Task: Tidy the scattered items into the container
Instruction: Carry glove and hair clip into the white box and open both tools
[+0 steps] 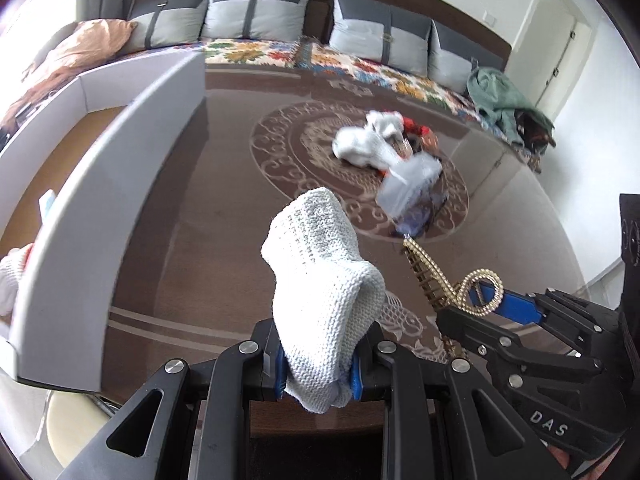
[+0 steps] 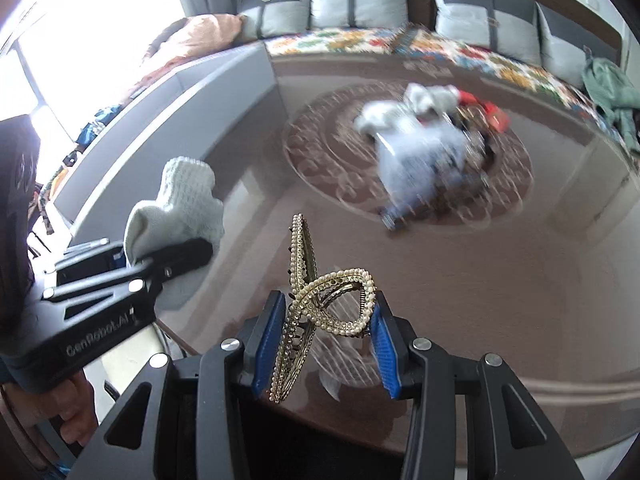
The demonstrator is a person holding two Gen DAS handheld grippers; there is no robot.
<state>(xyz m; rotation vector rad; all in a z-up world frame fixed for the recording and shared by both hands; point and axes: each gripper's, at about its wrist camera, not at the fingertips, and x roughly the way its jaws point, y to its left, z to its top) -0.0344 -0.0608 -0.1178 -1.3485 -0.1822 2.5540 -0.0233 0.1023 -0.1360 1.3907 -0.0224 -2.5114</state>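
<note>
My left gripper (image 1: 318, 372) is shut on a white knitted cloth (image 1: 320, 280) and holds it above the brown table, right of the grey container (image 1: 116, 168). It also shows in the right wrist view (image 2: 160, 256) with the cloth (image 2: 180, 204). My right gripper (image 2: 326, 344) is shut on a gold pearl hair claw (image 2: 320, 304), held above the table; it also shows in the left wrist view (image 1: 480, 300) with the claw (image 1: 448, 280). A heap of scattered items (image 1: 396, 160) lies at the table's middle: white cloths, a clear plastic bag, red pieces.
The container's near wall (image 2: 168, 120) stands left of both grippers; a white thing lies inside it (image 1: 10, 280). A sofa with grey cushions (image 1: 260, 12) runs along the far side, with a green garment (image 1: 504, 100) at its right end.
</note>
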